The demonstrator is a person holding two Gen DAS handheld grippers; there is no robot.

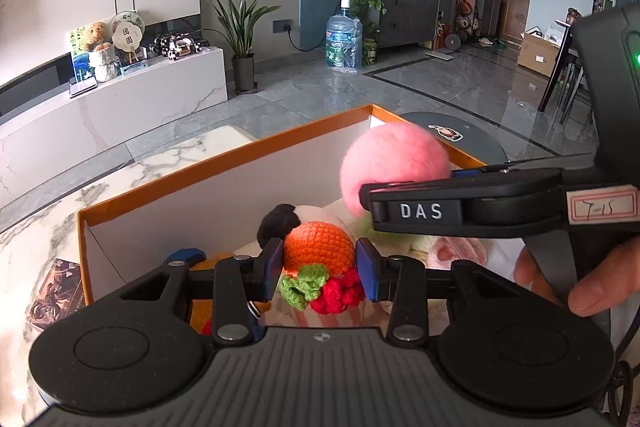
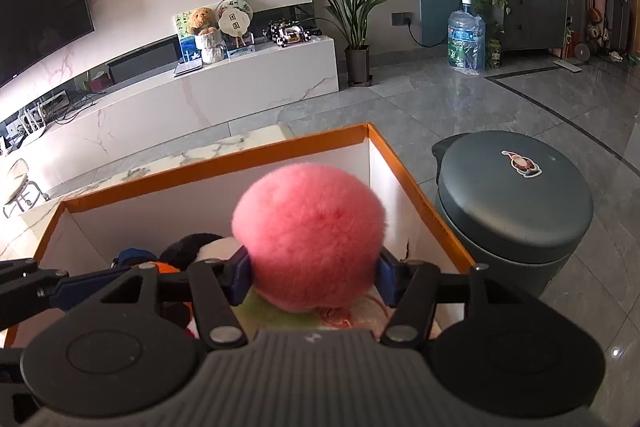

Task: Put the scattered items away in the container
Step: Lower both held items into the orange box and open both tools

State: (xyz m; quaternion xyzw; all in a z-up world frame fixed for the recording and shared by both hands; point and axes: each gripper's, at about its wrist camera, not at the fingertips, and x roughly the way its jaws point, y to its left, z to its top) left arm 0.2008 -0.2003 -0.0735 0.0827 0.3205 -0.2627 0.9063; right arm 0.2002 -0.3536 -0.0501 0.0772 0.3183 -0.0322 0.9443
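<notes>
Marble table bears the box (image 1: 224,163), toys inside; left gripper (image 1: 319,269) clamps a crochet orange (image 1: 319,247), right gripper (image 2: 314,277) a pompom (image 2: 308,231), both over it, unreleased.

Both grippers (image 1: 319,269) (image 2: 314,277) are chunky black plastic, blue finger pads (image 1: 366,273), silver screws, "DAS" printed on one.

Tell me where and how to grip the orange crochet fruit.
Grip the orange crochet fruit across its round body's widest part, coming from above and behind as the left gripper does. The ball gives two opposite sides; the green leaf and red berries below are floppy.
</notes>
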